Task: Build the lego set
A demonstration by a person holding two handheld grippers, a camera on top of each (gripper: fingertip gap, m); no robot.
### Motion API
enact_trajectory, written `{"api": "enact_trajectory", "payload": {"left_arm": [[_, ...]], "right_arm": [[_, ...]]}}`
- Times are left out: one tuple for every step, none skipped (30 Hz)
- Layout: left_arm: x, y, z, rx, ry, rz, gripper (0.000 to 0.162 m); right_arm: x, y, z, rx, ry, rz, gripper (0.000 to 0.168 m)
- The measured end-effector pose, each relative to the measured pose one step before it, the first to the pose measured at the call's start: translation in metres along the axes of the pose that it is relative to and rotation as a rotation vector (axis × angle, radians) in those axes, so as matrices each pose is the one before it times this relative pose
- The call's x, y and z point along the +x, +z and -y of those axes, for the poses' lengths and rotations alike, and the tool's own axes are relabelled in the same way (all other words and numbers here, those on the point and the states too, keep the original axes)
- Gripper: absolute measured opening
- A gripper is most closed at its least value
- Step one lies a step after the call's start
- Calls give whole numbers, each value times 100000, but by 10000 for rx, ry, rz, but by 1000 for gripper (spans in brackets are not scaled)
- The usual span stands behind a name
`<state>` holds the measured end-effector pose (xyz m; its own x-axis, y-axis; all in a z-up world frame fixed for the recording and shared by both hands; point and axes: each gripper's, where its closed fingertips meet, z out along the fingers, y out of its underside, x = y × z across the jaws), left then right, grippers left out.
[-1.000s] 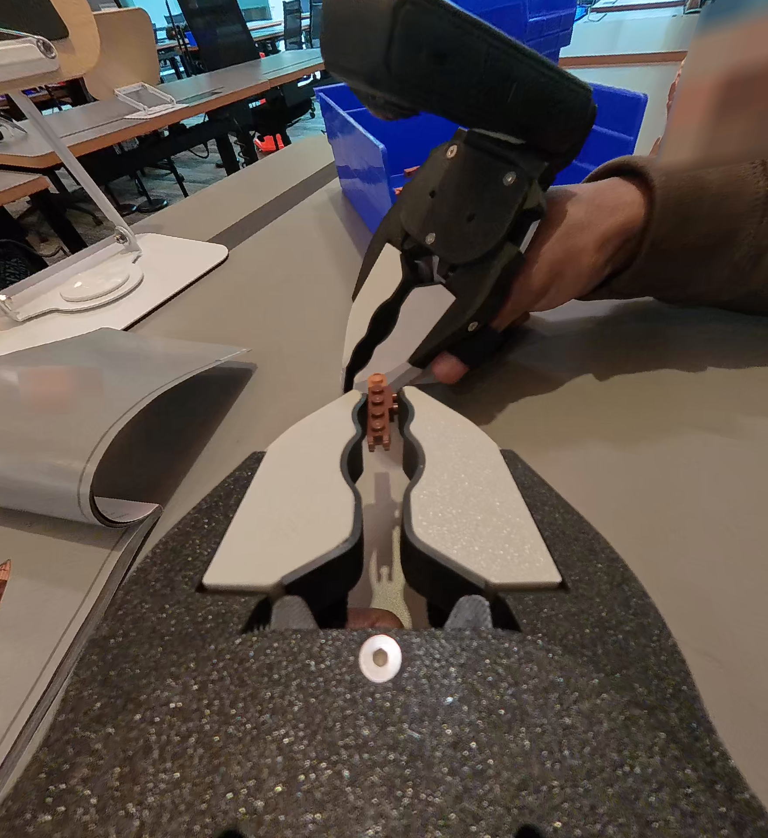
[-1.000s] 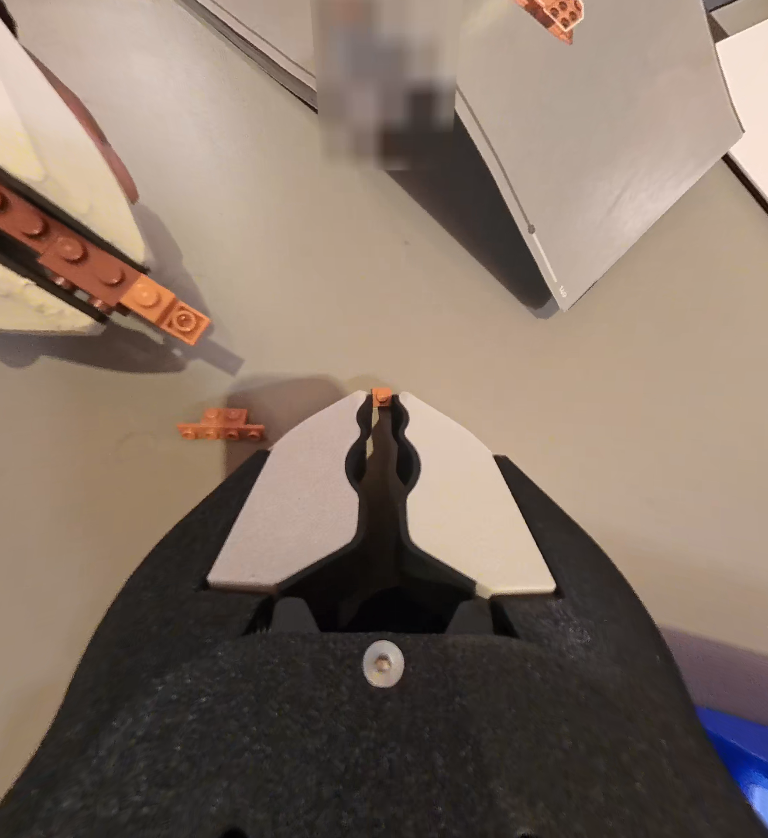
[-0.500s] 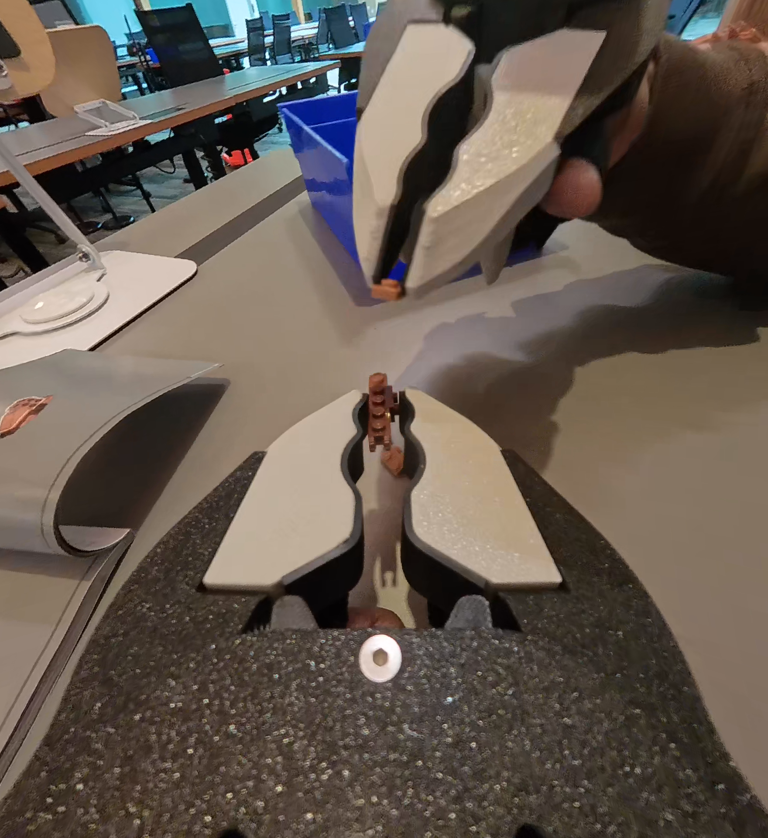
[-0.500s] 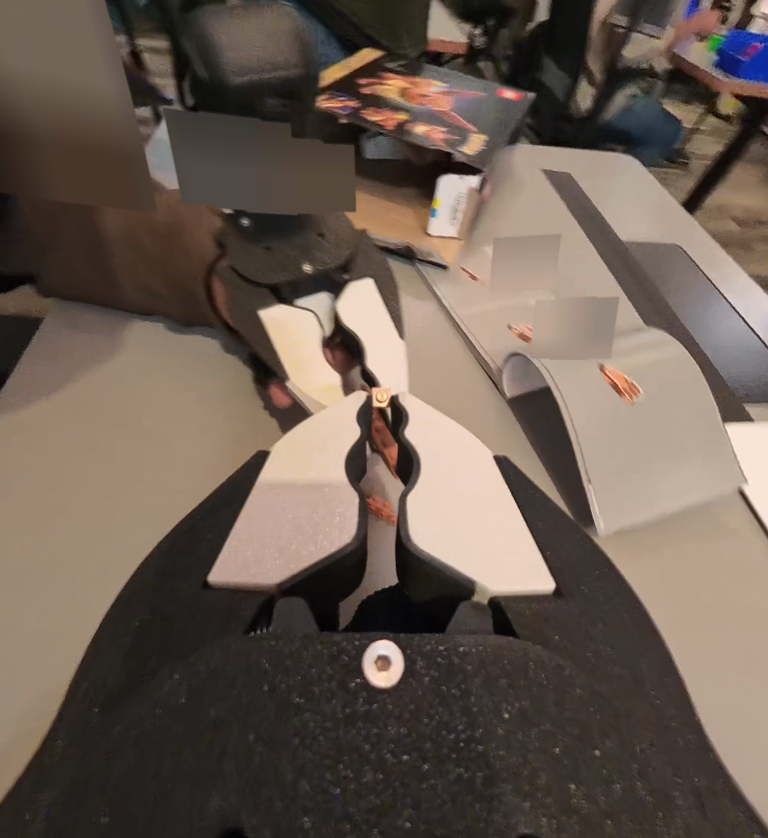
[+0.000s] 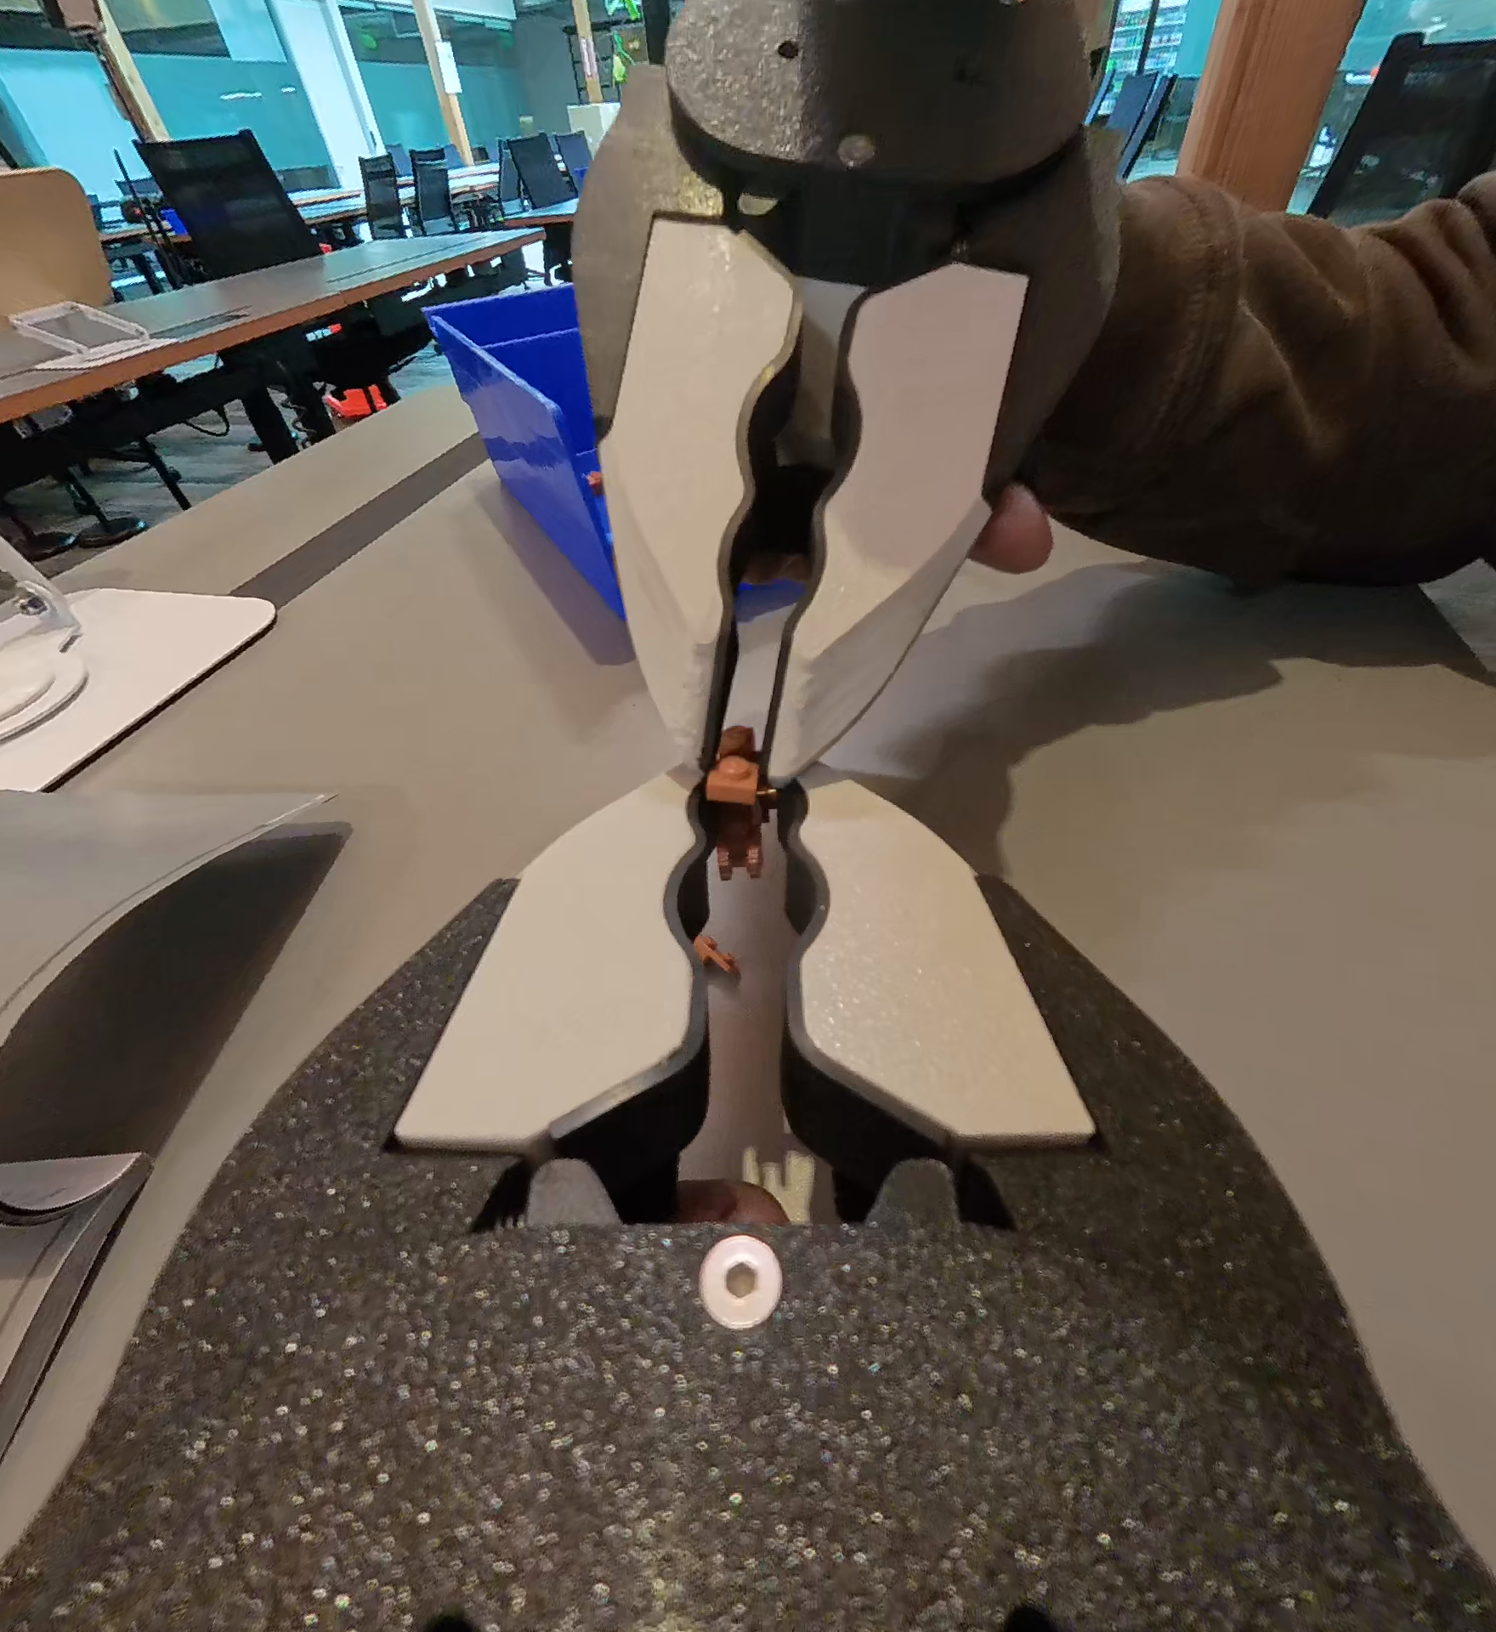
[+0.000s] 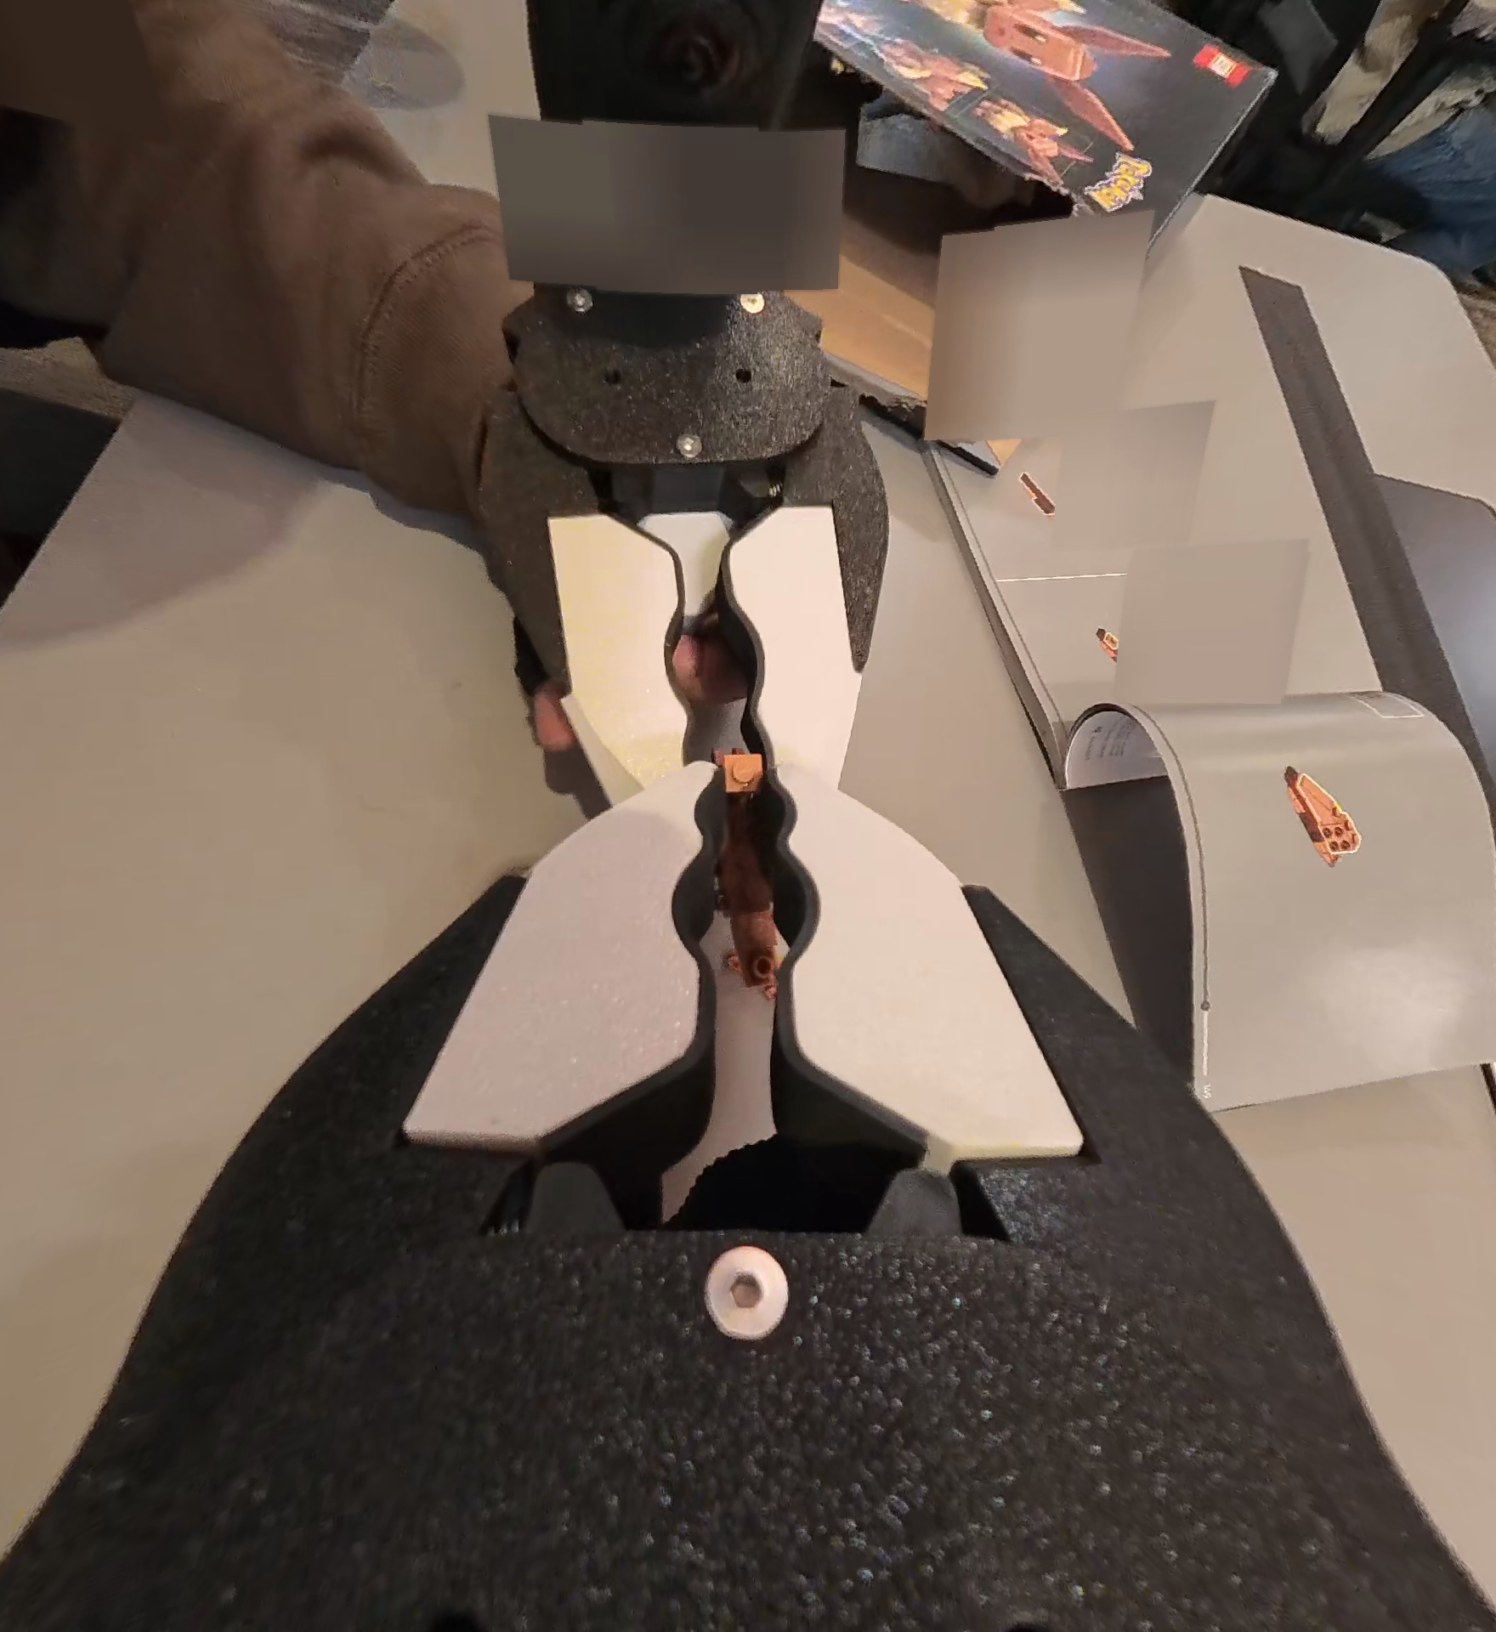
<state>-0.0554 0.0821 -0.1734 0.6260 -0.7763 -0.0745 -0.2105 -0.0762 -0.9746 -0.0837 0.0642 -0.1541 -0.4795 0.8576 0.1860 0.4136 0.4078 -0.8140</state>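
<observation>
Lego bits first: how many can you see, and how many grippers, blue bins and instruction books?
Lego bits: 3 (orange plate, brown strip, loose orange piece on the table)
Grippers: 2 (left gripper, right gripper)
Blue bin: 1
Instruction book: 1
Total: 7

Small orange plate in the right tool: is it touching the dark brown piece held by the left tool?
Touching. In the left wrist view the small orange plate sits directly on the end of the dark brown piece, no gap visible.

Blue bin [image 5: 522, 424], grey table [image 5: 1168, 883]
</observation>
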Motion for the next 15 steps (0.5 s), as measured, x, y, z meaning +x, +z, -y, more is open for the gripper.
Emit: {"api": "enact_trajectory", "payload": {"left_arm": [[21, 12, -3, -8, 25, 1, 12], [-2, 10, 8, 5, -4, -3, 12], [24, -5, 50, 36, -24, -15, 12], [23, -15, 70, 47, -32, -19, 12], [22, 0, 48, 34, -29, -16, 12], [46, 13, 12, 7, -14, -23, 12], [30, 9, -8, -10, 6, -6, 12], [16, 26, -24, -19, 15, 4, 12], [38, 20, -26, -19, 16, -8, 12], [31, 10, -7, -10, 3, -5, 12], [18, 6, 0, -2, -6, -6, 12], [10, 13, -12, -4, -6, -5, 12], [18, 10, -4, -5, -11, -9, 12], [34, 15, -8, -11, -6, -8, 12], [27, 21, -21, -14, 4, -14, 12]], "right_arm": [[-10, 0, -17, -23, -32, -20, 7], [-1, -30, 10, 2, -6, -11, 7], [2, -30, 34, 26, 22, 0, 7], [-9, -36, 52, 37, 25, 4, 7], [-15, -21, 32, 28, 24, 4, 7], [-28, -8, -1, 9, 23, 18, 7], [-17, -12, -24, 0, 20, 17, 7], [-14, 1, -27, 4, 24, 22, 7], [-31, -5, -26, 11, 28, 35, 7], [-23, 0, -22, 26, 31, 29, 7], [-10, -11, -3, 31, 36, 25, 7], [-16, -13, -5, 29, 40, 28, 7], [-18, -6, -14, 26, 33, 25, 7], [0, -14, -26, 16, 24, 17, 8], [-25, -8, -13, 11, 26, 26, 8]]}}
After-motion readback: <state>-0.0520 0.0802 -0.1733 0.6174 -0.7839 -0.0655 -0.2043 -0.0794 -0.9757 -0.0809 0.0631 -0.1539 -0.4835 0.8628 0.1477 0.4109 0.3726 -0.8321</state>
